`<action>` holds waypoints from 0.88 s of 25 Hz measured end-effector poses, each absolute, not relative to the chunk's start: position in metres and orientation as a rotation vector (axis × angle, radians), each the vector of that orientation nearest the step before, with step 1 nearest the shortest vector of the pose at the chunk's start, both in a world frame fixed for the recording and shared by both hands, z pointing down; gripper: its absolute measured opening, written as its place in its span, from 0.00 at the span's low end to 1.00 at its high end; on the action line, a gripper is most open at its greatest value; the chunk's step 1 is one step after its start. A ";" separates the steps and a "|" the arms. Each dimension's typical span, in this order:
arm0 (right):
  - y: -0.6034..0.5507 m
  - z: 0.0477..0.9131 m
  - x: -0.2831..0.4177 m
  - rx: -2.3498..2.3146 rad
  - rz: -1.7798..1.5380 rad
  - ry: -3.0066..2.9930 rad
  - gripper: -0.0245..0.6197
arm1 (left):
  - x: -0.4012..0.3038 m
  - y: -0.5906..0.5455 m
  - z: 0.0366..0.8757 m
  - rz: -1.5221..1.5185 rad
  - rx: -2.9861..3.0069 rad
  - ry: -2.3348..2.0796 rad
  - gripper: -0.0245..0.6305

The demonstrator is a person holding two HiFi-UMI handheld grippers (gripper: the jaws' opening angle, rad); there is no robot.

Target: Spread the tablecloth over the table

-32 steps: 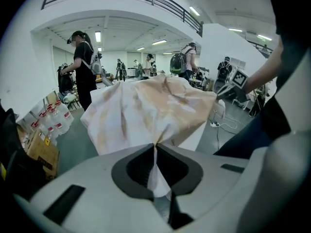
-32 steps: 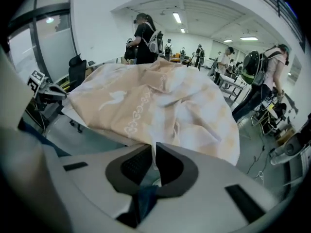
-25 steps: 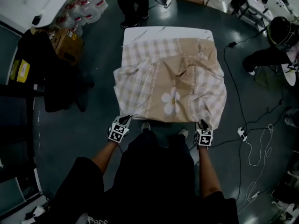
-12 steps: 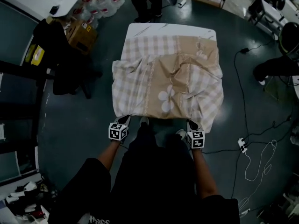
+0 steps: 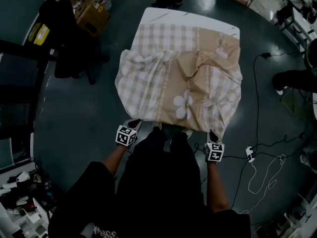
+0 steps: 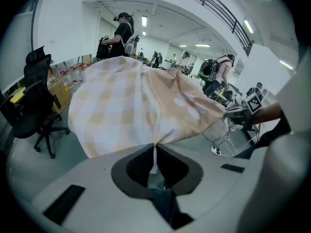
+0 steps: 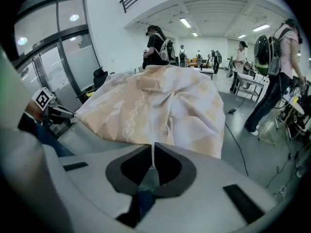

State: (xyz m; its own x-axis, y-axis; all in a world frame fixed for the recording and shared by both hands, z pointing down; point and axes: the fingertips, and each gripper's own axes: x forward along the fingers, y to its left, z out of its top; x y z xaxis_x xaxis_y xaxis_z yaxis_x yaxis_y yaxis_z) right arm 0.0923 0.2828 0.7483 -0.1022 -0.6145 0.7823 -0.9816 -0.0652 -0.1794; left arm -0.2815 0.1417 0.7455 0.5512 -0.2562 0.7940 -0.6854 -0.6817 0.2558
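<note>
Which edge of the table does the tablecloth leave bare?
The far edge, at the top of the head view: a white strip of table shows there beyond the tablecloth. At the near edge the cloth hangs over instead.

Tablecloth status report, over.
Left gripper shut, right gripper just shut, on beige checked tablecloth, near corners. Cloth rumpled, white table bare at far edge. Nothing obstructing.
</note>
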 end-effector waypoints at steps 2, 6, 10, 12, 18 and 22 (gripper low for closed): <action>0.281 0.740 0.092 1.761 1.018 -1.705 0.07 | -0.278 0.142 0.745 0.999 2.251 -0.739 0.09; 0.270 0.695 0.076 1.941 0.975 -1.656 0.14 | -0.275 0.140 0.735 0.960 2.300 -0.684 0.09; 0.244 0.648 0.025 2.001 0.933 -1.785 0.20 | -0.269 0.135 0.709 0.828 2.353 -0.636 0.09; 0.225 0.628 0.000 1.978 0.878 -1.850 0.25 | -0.264 0.127 0.689 0.673 2.331 -0.646 0.09; 0.159 0.573 -0.053 1.933 0.676 -1.993 0.30 | -0.268 0.081 0.679 0.641 2.390 -0.725 0.10; 0.119 0.564 -0.097 1.810 0.319 -1.925 0.19 | -0.274 0.027 0.715 0.803 2.383 -0.802 0.10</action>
